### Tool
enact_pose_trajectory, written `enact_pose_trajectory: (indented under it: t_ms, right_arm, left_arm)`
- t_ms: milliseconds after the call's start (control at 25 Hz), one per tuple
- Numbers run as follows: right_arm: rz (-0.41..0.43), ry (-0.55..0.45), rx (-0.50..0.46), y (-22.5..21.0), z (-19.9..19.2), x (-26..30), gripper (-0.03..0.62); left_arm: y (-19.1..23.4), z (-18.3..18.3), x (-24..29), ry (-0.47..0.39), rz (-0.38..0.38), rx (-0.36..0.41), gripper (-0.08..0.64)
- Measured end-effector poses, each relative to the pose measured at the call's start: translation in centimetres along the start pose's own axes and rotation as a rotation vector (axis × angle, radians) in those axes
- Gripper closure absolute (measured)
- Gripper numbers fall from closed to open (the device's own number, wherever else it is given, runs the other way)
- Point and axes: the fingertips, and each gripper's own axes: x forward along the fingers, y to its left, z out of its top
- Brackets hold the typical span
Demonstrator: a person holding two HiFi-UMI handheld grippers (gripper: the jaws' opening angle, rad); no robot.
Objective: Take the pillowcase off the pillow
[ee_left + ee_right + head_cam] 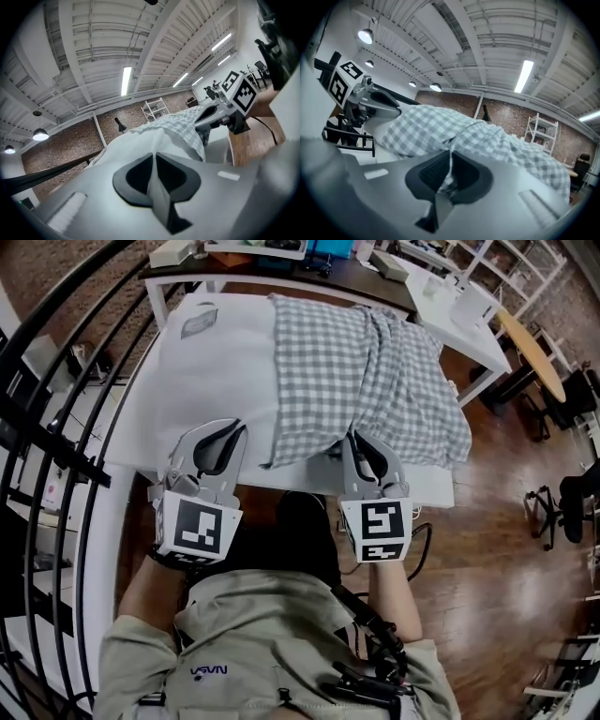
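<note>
A white pillow [216, 381] lies on a white table [433, 486], its right half inside a grey checked pillowcase [366, 371]. My left gripper [214, 427] sits at the pillow's near left edge and is shut on a fold of the pillow's white cloth [157, 140], which runs up between the jaws [153, 158]. At the pillowcase's near hem, my right gripper [362, 439] is shut on the checked cloth [440, 126], a pinch of which shows between its jaws [450, 164]. Each gripper shows in the other's view, the right gripper [220, 115] and the left gripper [375, 101].
A black curved railing [56, 427] runs along the left. Behind the table stands a dark desk [281, 273] with boxes, and a white desk [469, 315] at the back right. An office chair [572, 493] stands on the wooden floor at the right.
</note>
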Motion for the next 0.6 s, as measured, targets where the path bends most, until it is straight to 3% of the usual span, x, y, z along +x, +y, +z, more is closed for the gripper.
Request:
enact_pose_trajectory:
  t_ms: [120, 280, 360, 480, 600]
  right_arm:
    - [-0.005, -0.002, 0.01, -0.1, -1.0, -0.4, 0.574]
    - [-0.01, -0.005, 0.03, -0.7, -0.9, -0.1, 0.575]
    - [-0.022, 0.0, 0.013, -1.1, -0.8, 0.0, 0.575]
    - [-0.068, 0.012, -0.014, -3.0, -0.5, 0.0, 0.575]
    - [-0.123, 0.028, -0.041, -6.1, -0.1, 0.2, 0.577]
  left_arm:
    - [-0.5, 1.7, -0.4, -0.052, 0.023, -0.041, 0.503]
    - [-0.5, 1.4, 1.1, -0.024, 0.023, -0.073, 0.473]
    - [0.4, 0.7, 1.9, -0.021, 0.021, -0.13, 0.545]
    - [2.9, 0.4, 2.7, -0.02, 0.03, -0.196, 0.546]
    - [5.4, 0.1, 3.9, 0.008, 0.043, -0.189, 0.546]
